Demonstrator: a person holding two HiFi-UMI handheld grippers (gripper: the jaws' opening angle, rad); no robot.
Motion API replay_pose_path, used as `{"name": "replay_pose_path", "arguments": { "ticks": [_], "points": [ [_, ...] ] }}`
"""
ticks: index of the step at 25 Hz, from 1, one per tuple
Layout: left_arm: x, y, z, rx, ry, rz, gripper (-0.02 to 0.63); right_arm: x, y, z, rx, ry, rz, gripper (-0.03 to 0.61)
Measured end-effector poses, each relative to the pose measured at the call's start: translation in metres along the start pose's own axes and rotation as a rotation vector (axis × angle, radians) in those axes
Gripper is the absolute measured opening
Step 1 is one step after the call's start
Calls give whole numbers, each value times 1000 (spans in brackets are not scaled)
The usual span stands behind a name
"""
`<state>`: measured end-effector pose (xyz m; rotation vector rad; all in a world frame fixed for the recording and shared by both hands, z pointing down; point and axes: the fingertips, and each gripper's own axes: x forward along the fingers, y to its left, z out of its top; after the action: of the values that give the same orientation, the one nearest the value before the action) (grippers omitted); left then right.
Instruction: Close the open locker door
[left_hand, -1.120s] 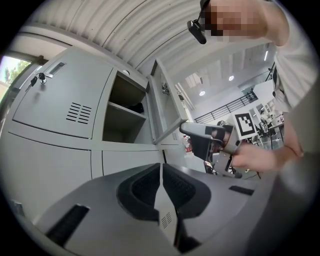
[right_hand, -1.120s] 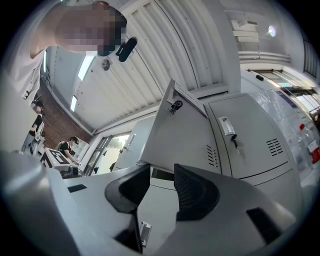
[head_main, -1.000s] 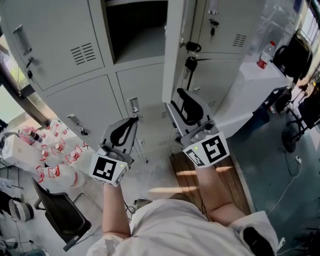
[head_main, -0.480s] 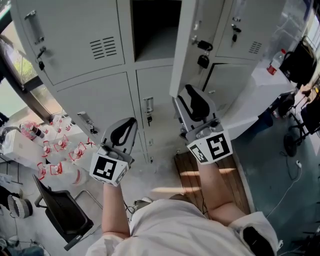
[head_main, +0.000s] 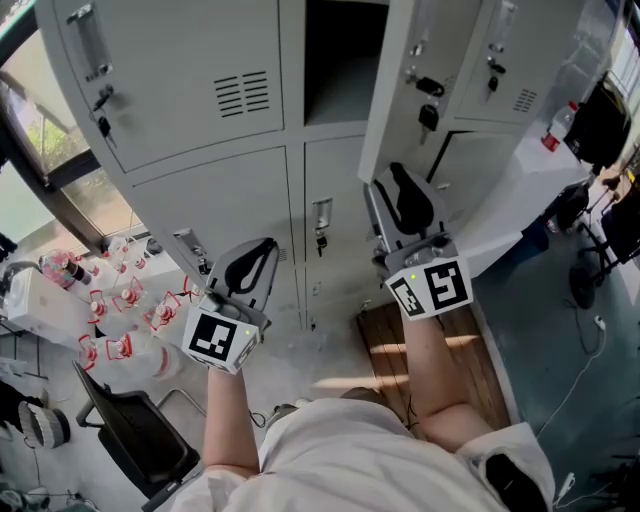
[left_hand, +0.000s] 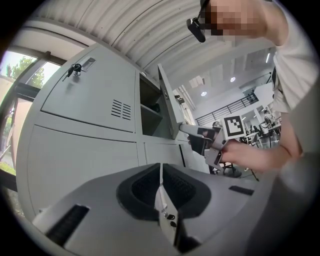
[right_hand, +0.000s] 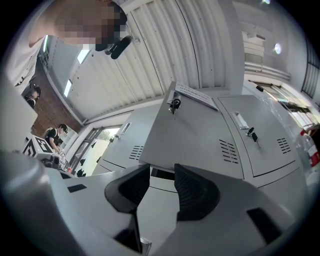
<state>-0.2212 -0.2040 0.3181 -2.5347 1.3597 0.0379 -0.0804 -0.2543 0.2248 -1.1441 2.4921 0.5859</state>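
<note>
Reaching for the open locker door (head_main: 395, 110)
Right gripper (head_main: 398, 185), jaws slightly parted and empty, hovers near its lower edge (upper row, swung outward); left gripper (head_main: 262, 250) is pinched together, empty. Next: push its face closed.

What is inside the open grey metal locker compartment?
Only its bare grey floor shows, with nothing visible on it. The back is in dark shadow, and the open grey door covers its right side.
</note>
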Motion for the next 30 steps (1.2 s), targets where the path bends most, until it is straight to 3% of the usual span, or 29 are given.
{"name": "replay_pose_path", "arguments": {
  "ticks": [10, 30],
  "points": [
    [-11, 26, -12, -15, 17, 23, 6, 23, 5, -10, -16, 3, -7, 143],
    [3, 49, -10, -14, 13, 199, 6, 75, -1, -10, 39, -46, 141, 124]
  ]
}}
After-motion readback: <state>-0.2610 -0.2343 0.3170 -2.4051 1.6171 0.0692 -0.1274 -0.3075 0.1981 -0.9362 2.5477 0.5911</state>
